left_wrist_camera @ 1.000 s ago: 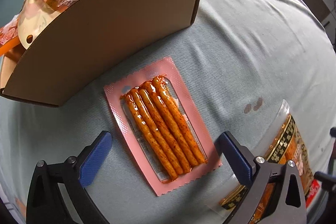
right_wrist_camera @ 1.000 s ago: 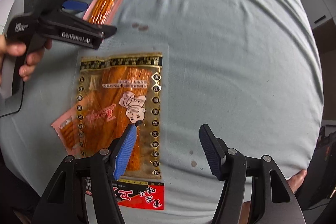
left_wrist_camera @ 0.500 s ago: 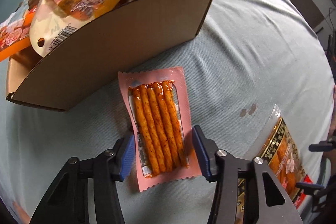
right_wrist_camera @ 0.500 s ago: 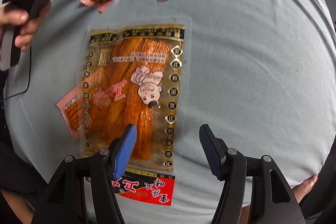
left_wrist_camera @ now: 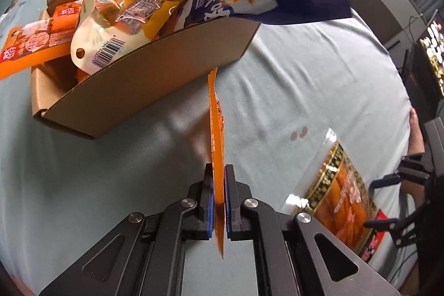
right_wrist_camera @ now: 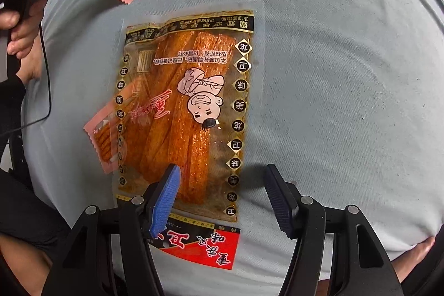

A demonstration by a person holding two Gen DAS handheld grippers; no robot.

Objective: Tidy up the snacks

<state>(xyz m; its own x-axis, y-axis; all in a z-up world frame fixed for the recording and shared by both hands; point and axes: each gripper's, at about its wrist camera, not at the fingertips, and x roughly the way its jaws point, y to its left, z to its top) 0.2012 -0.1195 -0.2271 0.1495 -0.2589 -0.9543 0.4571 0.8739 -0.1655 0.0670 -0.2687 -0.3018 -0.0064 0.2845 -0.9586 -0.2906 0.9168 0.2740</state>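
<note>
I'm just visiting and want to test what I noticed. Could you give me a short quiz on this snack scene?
1. True or false: the left claw is shut on the pink snack pack.
2. What lies under the open right claw? A) large clear pack of spicy strips B) a bottle
3. Where are the sorted snacks kept?

Key: 1 true; 2 A; 3 the cardboard box.
</note>
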